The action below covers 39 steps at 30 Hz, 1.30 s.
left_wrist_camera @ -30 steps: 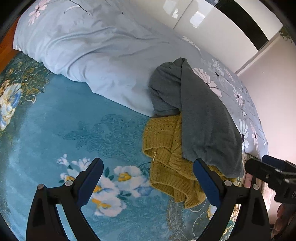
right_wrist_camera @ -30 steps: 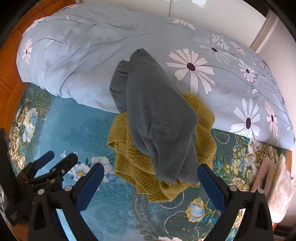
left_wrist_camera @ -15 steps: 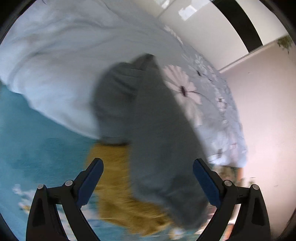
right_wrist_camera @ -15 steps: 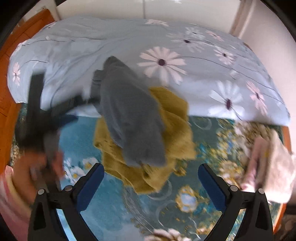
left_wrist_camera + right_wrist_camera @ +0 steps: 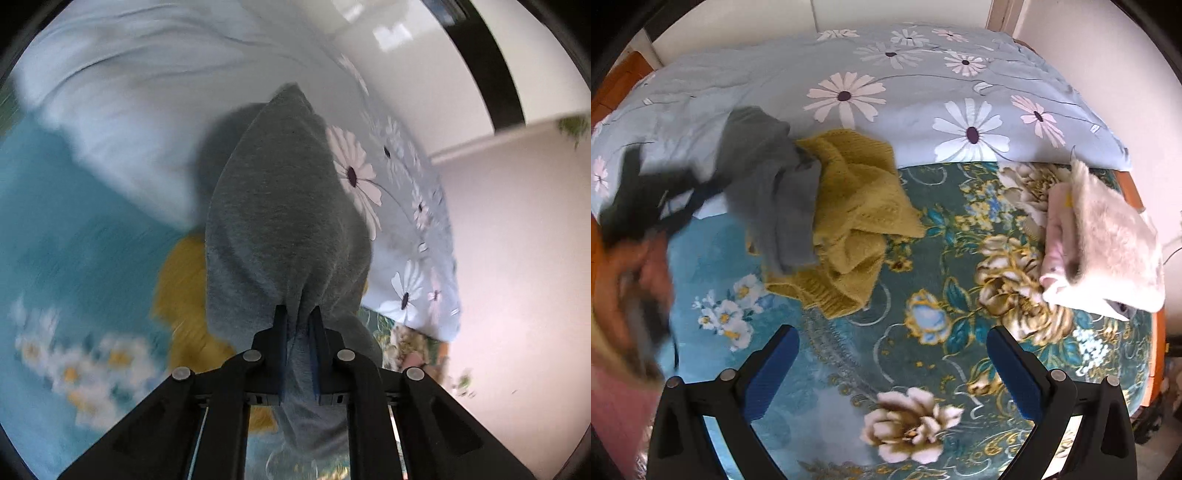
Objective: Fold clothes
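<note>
A grey garment [image 5: 284,221] lies over a mustard knitted sweater [image 5: 184,280] on the bed. My left gripper [image 5: 298,317] has its jaws closing, and a fold of the grey cloth is pinched between the blue pads. In the right wrist view the same grey garment [image 5: 775,192] drapes over the mustard sweater [image 5: 857,218], and the blurred left gripper [image 5: 701,192] reaches into it from the left with a hand [image 5: 631,280] behind. My right gripper [image 5: 892,345] hangs open above the teal bedspread, nothing between its fingers.
A pale blue daisy-print duvet [image 5: 886,92] is bunched along the far side of the bed. A folded white fluffy garment [image 5: 1104,240] over a pink one sits at the right edge. The teal flowered bedspread [image 5: 942,321] lies under my right gripper. White cupboard doors [image 5: 406,55] stand behind.
My left gripper swung right over the clothes pile and closed from wide open onto the grey garment. My right gripper shifted right and stayed open.
</note>
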Motion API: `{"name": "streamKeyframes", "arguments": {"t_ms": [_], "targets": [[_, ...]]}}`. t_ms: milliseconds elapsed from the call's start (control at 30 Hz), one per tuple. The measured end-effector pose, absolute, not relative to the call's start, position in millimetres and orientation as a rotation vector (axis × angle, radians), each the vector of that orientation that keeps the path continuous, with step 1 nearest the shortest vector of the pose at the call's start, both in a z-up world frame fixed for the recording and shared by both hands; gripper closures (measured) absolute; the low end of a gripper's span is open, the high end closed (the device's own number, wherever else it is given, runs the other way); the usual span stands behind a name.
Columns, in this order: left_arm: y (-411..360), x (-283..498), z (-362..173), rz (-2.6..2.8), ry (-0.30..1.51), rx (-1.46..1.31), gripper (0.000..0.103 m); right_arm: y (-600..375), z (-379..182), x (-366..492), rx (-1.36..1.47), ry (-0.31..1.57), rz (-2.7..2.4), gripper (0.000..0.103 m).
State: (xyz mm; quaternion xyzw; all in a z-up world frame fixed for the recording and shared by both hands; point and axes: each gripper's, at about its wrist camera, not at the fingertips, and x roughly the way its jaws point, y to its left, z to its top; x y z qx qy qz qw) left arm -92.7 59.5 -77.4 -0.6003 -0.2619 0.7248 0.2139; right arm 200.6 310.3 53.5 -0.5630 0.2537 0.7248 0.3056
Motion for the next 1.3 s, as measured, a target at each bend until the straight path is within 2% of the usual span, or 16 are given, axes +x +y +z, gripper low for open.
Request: {"name": "streamKeyframes", "arguments": {"t_ms": [67,233,333,400,433,600,767,933,1000,1067,1167,1300], "targets": [[20,-61,-89,2.051,-0.713,-1.722,0.093,298,55,194,-1.501,0.679,1.942,0.000],[-72,19,-153,2.058,-0.690,-2.064,0.093,264,52,179,-1.554,0.700,1.997,0.000],[-104,47,-166,2.106,-0.654,-2.121,0.094,240,49,174,-1.592,0.732,2.026,0.000],[-113,54,-162,2.115,-0.661,-2.125,0.096,226,50,171,-1.614,0.743,2.050,0.000],[-116,57,-158,2.122,-0.660,-2.131,0.103,219,52,171,-1.622,0.739,2.066,0.000],[-147,80,-142,2.125,-0.731,-2.129,0.103,202,63,171,-1.646,0.740,2.121,0.000],[-165,110,-115,2.144,-0.942,-2.026,0.103,194,71,169,-1.650,0.725,2.198,0.000],[-162,114,-61,2.245,-0.921,-1.930,0.103,201,78,182,-1.555,0.860,2.315,0.000],[-154,117,-34,2.304,-0.874,-1.856,0.101,208,78,188,-1.506,0.930,2.362,0.000],[-151,125,-12,2.351,-0.800,-1.812,0.086,216,74,189,-1.477,0.952,2.376,0.000],[-152,143,11,2.388,-0.729,-1.765,0.074,224,68,182,-1.444,0.955,2.377,0.000],[-163,157,16,2.430,-0.663,-1.770,0.070,217,66,168,-1.423,0.988,2.409,0.000]]}}
